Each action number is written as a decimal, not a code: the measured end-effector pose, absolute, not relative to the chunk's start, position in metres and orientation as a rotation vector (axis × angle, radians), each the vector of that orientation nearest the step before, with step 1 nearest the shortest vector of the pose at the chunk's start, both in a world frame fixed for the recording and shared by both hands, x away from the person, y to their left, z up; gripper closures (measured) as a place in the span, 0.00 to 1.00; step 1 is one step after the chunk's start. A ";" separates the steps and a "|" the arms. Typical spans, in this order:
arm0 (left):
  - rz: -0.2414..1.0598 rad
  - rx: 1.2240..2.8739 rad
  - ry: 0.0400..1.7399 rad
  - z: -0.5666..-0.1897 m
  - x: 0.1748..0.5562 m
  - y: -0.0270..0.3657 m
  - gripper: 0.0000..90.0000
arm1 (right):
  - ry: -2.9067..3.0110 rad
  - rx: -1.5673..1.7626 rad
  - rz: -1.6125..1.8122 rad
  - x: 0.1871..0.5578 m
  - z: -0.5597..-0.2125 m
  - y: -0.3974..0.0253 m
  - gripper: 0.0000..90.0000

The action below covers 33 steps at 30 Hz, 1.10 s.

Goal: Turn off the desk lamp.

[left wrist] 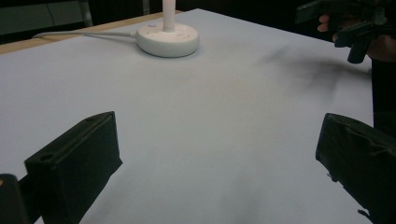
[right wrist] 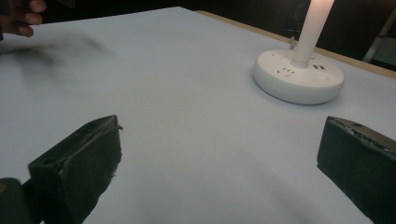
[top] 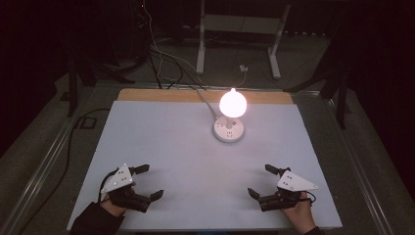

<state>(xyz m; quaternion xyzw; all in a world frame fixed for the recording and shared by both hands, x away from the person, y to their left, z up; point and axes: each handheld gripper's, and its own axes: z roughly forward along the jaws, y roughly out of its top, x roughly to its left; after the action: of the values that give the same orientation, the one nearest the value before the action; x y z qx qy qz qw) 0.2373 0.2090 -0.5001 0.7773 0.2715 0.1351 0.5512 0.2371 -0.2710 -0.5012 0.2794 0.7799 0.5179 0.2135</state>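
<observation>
Nearest the camera: left tool and right tool, both low at the near edge of the worktop, jaws spread wide with nothing between them; each gripper view shows bare surface between its own two black jaws.
Lamp: small desk lamp standing at the far middle of the worktop, well apart from both tools and roughly between their lines of reach.
Lamp head: glowing globe, lit and washed out by its own light; likely thin plastic or glass, possibly warm, so a poor place to pinch.
Stem: slim white upright rising from the middle of the base; probably stiff, but narrow and smooth, and a tug there could tip the lamp.
Base: round white puck, smooth and hard, probably weighted; its low rim looks like the safest hold, with jaws set across it, though glossy plastic may slip.
Cord: white cable running off the back of the base toward the far edge; it will drag if the lamp is moved.
Writing: small dark marks on the base top, perhaps sockets or buttons, too small to read; no brand legible.
</observation>
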 end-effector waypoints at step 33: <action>0.308 1.814 0.636 -0.499 0.237 0.209 0.00 | 2.202 0.809 1.447 0.237 -0.485 -0.260 0.00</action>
<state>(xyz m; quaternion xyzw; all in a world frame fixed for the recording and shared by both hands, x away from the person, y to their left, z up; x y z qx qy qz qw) 0.2369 0.2094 -0.4985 0.7705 0.2702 0.1307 0.5624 0.2370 -0.2598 -0.4850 0.2881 0.7841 0.5152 0.1917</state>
